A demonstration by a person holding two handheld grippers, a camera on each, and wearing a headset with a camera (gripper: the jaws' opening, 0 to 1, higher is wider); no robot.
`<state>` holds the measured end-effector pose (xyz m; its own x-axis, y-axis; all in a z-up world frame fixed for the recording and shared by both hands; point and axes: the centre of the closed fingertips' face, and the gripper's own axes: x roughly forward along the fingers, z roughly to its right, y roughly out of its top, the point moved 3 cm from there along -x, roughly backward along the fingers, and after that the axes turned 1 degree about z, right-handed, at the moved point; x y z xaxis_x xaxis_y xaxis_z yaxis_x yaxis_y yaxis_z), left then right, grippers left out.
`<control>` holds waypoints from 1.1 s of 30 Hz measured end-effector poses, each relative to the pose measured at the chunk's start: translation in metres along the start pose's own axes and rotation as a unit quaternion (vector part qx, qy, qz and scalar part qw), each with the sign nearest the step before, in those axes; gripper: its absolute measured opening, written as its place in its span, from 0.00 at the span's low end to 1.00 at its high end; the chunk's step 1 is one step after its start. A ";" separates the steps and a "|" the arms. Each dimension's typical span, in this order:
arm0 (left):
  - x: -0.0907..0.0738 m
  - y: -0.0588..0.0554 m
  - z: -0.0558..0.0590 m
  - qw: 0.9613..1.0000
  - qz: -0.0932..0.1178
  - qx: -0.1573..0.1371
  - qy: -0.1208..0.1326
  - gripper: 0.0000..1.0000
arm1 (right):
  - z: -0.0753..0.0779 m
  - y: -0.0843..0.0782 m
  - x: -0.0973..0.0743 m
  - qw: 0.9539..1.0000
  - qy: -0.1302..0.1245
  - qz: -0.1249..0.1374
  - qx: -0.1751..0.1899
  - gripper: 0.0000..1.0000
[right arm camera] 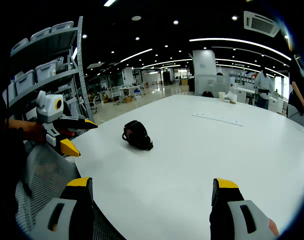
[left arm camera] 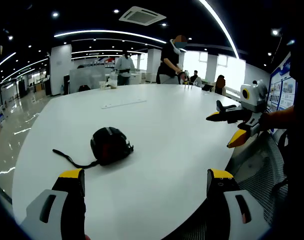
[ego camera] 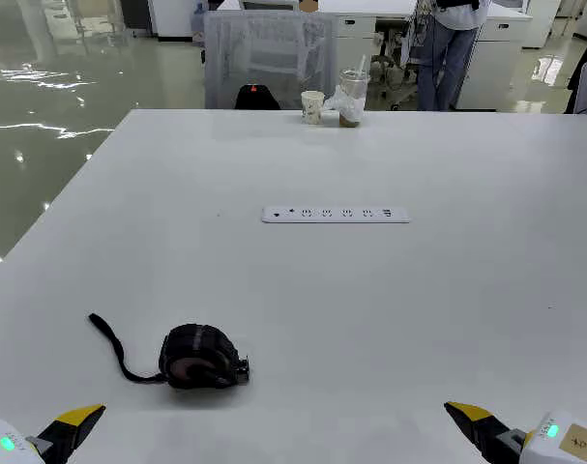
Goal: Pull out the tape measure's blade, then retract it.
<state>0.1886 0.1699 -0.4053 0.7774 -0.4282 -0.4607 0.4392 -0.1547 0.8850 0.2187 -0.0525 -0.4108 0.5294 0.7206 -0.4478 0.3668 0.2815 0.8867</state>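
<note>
White counter (ego camera: 370,309), tape measure (ego camera: 201,356) untouched, left gripper (left arm camera: 145,175) + right gripper (right arm camera: 152,183) fingers (left arm camera: 71,175) both wide & empty, so imo pin the case, then pull blade tip (ego camera: 243,368).

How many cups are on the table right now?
2. A white paper cup and a clear cup with a straw stand side by side at the table's far edge, beyond the power strip. Another could be hidden behind them.

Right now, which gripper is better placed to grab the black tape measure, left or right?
Left, most likely. The tape measure lies toward the left of the table, just ahead of the left gripper, whose jaws stand open. The right gripper, also open, would have to cross much more table.
</note>
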 end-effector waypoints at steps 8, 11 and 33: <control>0.001 0.000 0.001 1.000 0.000 0.000 -0.002 0.99 | 0.000 0.000 0.000 1.000 0.003 -0.001 -0.001 0.99; 0.001 0.000 0.002 1.000 -0.001 0.001 -0.004 0.99 | -0.001 0.000 0.000 1.000 0.005 -0.001 -0.002 0.99; 0.002 0.001 0.001 1.000 -0.004 0.001 -0.006 0.99 | -0.002 0.006 0.003 1.000 0.015 0.009 -0.014 0.99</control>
<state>0.1902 0.1684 -0.4055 0.7679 -0.4377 -0.4677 0.4449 -0.1609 0.8810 0.2211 -0.0472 -0.4069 0.5117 0.7446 -0.4287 0.3361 0.2857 0.8974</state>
